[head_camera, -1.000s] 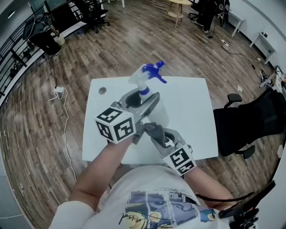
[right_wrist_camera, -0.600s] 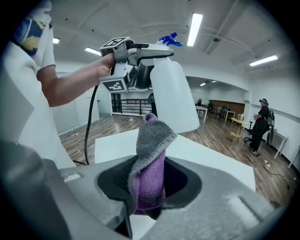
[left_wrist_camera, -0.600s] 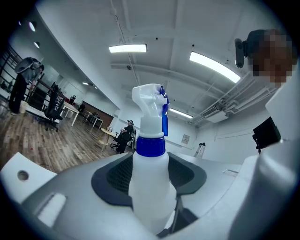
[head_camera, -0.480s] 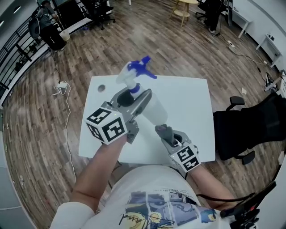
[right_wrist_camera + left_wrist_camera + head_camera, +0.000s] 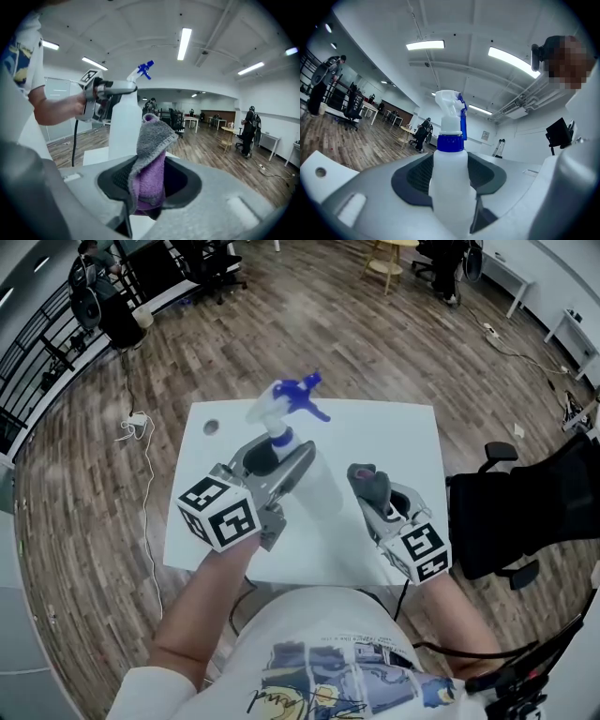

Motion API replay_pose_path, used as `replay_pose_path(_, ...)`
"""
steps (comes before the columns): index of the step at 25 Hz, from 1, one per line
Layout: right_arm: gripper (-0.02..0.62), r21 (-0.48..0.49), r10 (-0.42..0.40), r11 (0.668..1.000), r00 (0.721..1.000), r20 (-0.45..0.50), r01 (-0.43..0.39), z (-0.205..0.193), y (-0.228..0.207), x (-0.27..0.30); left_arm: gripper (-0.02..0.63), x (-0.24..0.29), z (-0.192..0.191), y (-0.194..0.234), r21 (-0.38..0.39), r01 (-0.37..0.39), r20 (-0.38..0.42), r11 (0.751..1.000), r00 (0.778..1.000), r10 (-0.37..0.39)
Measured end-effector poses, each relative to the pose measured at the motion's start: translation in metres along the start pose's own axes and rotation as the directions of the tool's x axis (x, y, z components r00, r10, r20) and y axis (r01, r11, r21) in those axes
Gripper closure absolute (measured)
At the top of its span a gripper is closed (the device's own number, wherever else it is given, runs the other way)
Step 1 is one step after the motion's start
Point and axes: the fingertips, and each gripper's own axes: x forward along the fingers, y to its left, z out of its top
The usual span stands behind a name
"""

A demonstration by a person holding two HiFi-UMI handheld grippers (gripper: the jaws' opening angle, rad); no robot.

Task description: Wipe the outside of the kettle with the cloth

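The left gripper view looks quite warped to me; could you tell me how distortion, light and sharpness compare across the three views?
Head view: strong fisheye, floor bowing around the white table, light even, no hard shadows. Left gripper view: dark round vignette, glaring ceiling lights, the near spray bottle slightly soft. Right gripper view: same vignette, the cloth sharp, the room behind curved.

Grey L gripper [image 5: 281,454], R gripper [image 5: 368,486], b&w marker cubes [image 5: 217,514], white graphic tee [image 5: 328,652].
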Motion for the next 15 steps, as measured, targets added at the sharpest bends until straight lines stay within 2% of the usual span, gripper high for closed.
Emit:
replay_pose_path(5, 0.463, -0.054, 0.055, 0.997, 0.988, 0.144, -0.047, 0.062, 0.0, -0.015, 0.388, 0.01, -0.014, -0.019, 0.014, 0.025, -0.029, 1.0, 0.999, -0.025)
replay_pose_path(8, 0.463, -0.088, 0.098, 0.993, 0.98, 0.174, -0.083, 0.083, 0.01, -0.017, 0.388, 0.012, -0.019, -0.027, 0.016, 0.047, -0.036, 0.999, 0.998, -0.046)
replay_pose_path(11, 0.463, -0.076, 0.12, 0.991, 0.98, 0.162, -0.109, 0.077, 0.013, -0.012, 0.388, 0.013, -0.019, -0.034, 0.019, 0.063, -0.047, 0.998, 0.997, -0.062)
replay_pose_path(15, 0.463, -0.033, 0.132, 0.991, 0.984, 0.116, -0.129, 0.046, 0.01, -0.008, 0.388, 0.011, -0.015, -0.035, 0.004, 0.076, -0.028, 0.997, 0.997, -0.076)
